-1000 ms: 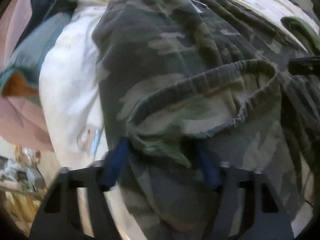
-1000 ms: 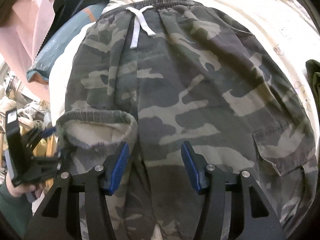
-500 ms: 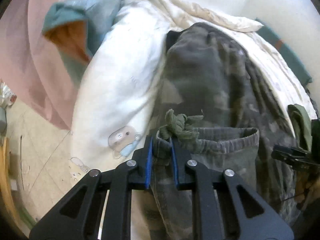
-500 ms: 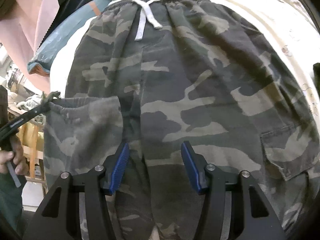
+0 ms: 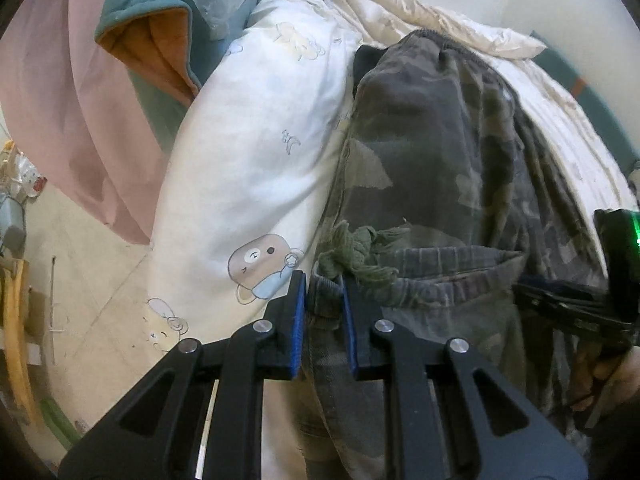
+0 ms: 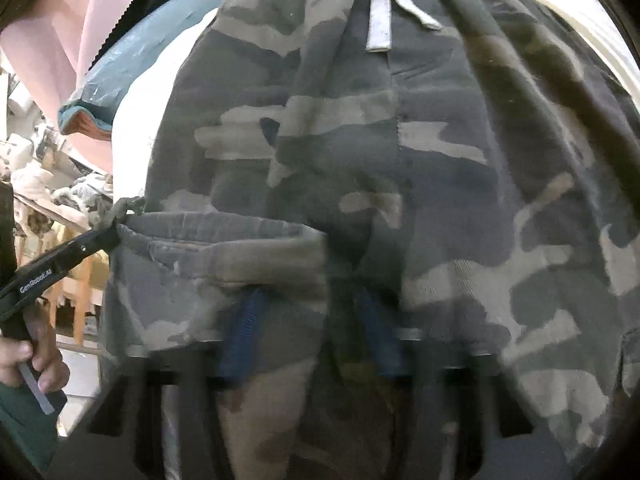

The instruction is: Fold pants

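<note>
**Cuff pinched, leg ready to carry over**

Camo pants [image 6: 400, 168] lie flat on the bed [image 5: 248, 168], waistband at its far edge. Left gripper [image 5: 323, 312] clamped on leg cuff [image 5: 420, 276]. Right gripper [image 6: 312, 336], blurred, has just been closing onto the cuff's other end. Judgement: keep the cuff taut, lift both ends level.

Two cams, both up close, looking down at the bed.
Left cam sits at the left side, right cam nearer the middle; both see the camo pants [image 5: 432, 152] cuff [image 6: 216, 232].
</note>
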`<state>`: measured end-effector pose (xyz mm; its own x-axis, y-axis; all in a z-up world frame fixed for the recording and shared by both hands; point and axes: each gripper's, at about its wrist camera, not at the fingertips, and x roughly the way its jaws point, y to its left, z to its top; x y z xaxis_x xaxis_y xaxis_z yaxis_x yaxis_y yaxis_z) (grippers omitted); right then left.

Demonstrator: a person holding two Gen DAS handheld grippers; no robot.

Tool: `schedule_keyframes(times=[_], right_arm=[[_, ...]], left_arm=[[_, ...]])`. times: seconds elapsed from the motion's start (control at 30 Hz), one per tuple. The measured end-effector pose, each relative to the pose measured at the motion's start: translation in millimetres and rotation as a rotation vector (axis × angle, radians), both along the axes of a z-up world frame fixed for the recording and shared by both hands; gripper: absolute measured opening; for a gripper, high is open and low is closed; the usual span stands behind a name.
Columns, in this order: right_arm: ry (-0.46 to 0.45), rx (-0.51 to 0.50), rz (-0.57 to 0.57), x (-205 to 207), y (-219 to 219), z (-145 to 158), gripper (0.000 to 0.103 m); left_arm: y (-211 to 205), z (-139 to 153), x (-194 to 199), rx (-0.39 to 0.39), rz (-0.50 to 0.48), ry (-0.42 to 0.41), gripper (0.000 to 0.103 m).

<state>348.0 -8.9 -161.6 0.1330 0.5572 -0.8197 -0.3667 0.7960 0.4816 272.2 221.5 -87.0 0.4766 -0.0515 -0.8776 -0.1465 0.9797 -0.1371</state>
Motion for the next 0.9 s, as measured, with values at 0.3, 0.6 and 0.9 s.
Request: schedule_keyframes(times=[0.3,0.6,0.9], right_arm=[[-0.229,0.187,0.115,-69.7,-40.2,132.9,0.0],[-0.466,0.212,0.226,-163.4,-72.5,314.7,0.0],[-0.595,0.196,0.281,-265.0,-82.4,387.5,0.0]], left_arm=[[-3.4,92.1,-60.0,-0.168,-0.067,-0.188,0.014],[-37.0,253.0,-169.1,-0.051,-0.16,-0.42,0.014],[-41.3,338.5,-258.3,0.013,-0.135,-0.548,0.014]])
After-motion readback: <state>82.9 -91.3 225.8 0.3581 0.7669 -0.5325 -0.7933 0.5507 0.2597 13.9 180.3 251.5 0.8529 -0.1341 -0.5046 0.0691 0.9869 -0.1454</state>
